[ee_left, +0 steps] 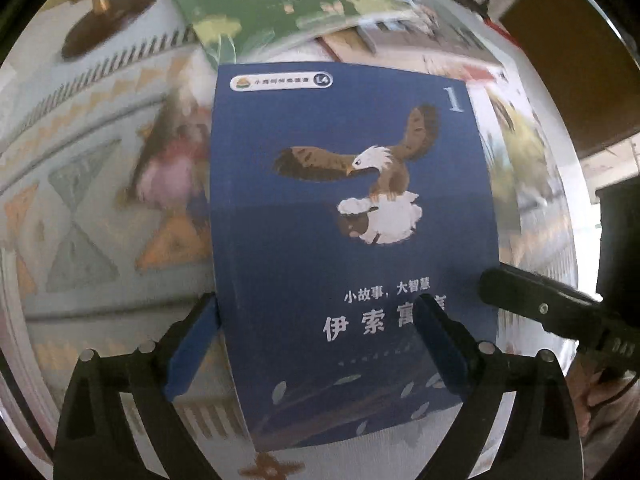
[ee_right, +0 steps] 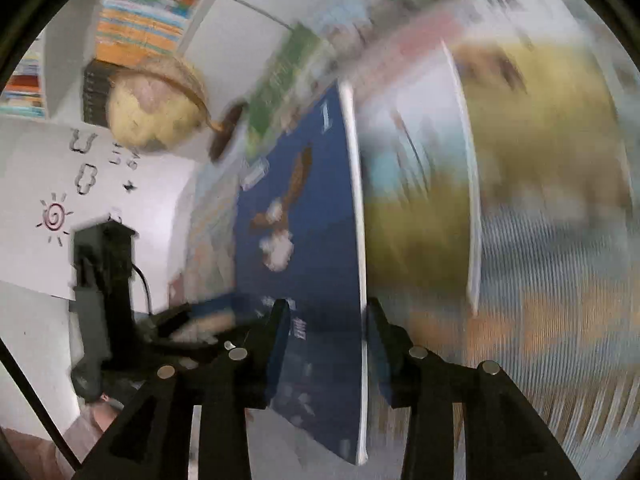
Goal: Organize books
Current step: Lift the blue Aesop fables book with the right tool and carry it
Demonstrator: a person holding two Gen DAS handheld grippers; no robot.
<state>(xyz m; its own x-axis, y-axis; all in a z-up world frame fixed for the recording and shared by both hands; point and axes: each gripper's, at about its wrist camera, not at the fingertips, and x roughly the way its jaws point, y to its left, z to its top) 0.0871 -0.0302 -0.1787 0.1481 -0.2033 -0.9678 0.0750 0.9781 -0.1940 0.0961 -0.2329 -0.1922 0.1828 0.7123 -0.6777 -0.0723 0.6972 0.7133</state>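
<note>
1. A blue book (ee_left: 352,240) fills the frame centre, between the left gripper's (ee_left: 320,344) wide-apart jaws.
2. The right gripper (ee_right: 328,344) straddles the book's edge; whether it clamps is unclear.
3. A green book (ee_left: 280,0) and a globe (ee_right: 156,108) sit top left.
4. A patterned cloth (ee_left: 88,184) lies beneath.

"1", "伊索" on blue book (ee_left: 344,240)
</note>
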